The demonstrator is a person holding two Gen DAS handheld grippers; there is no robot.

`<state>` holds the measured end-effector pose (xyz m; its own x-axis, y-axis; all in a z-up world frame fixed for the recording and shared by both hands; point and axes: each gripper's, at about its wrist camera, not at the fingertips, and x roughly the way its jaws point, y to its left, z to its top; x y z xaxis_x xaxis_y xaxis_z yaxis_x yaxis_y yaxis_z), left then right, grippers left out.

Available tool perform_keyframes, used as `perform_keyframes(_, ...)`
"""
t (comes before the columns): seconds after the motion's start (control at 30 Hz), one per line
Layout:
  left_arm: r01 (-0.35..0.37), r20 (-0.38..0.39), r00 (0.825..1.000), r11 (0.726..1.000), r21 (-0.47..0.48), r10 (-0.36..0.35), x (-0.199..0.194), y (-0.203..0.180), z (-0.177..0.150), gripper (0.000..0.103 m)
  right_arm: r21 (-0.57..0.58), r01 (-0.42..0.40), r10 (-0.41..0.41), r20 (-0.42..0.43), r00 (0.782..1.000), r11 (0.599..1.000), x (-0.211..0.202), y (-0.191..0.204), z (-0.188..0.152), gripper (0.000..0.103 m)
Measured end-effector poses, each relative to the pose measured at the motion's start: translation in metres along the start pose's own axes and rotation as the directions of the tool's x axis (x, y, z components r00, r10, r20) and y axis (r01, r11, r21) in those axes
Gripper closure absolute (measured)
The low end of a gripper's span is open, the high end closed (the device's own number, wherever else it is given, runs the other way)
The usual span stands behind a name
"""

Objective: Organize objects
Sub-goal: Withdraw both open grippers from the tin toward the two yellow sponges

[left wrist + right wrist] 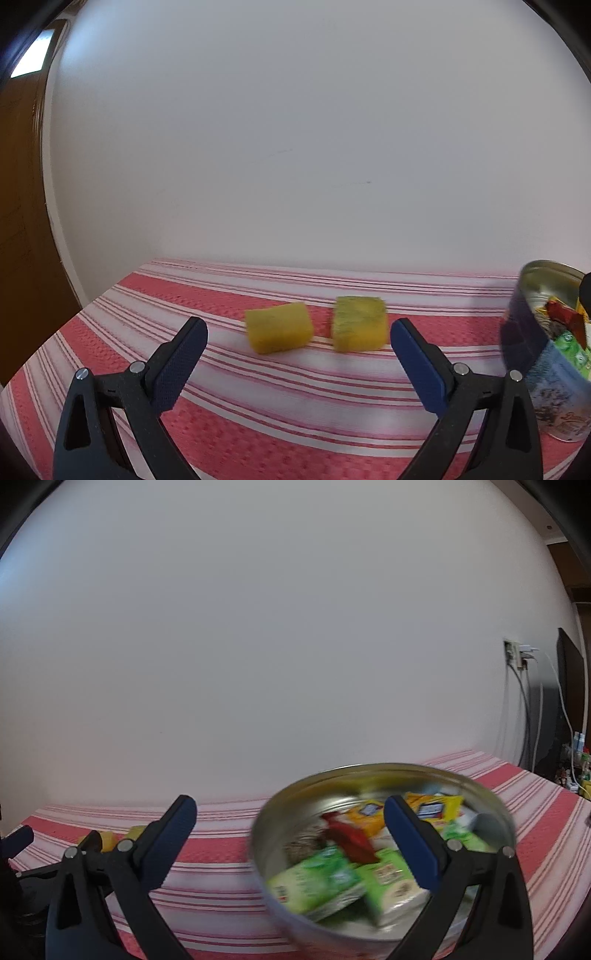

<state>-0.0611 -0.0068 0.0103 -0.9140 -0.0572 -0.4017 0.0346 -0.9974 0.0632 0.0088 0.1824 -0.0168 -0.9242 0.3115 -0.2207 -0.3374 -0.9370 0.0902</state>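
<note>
Two yellow blocks lie on the red-and-white striped cloth [258, 435]: one on the left [279, 328] and one on the right [359, 324]. My left gripper [299, 330] is open and empty, just short of them. A round metal tin [369, 775] holds green, yellow and red packets [317, 882]. It also shows at the right edge of the left wrist view [532, 354]. My right gripper [290, 808] is open, its right finger above the tin's inside. The yellow blocks show small in the right wrist view [109, 840].
A white wall stands behind the table. A wooden door [18, 221] is at the far left. A wall socket with cables [517, 657] and a dark screen [569, 701] are at the far right, with small bottles below.
</note>
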Motion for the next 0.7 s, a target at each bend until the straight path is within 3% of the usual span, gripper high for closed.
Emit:
perform_keyframes(0.5, -0.156, -0.047, 0.987, 0.988, -0.008, 0.155, 0.044, 0.070, 0.006, 0.002, -0.071, -0.097, 0.088, -0.119, 0.989, 0.993, 0.036, 0.071, -0.006, 0.000)
perform_keyframes(0.7, -0.185, -0.068, 0.980, 0.983, -0.002, 0.184, 0.062, 0.088, 0.010, 0.002, -0.082, -0.165, 0.142, -0.233, 0.962, 0.983, 0.064, 0.103, -0.010, 0.002)
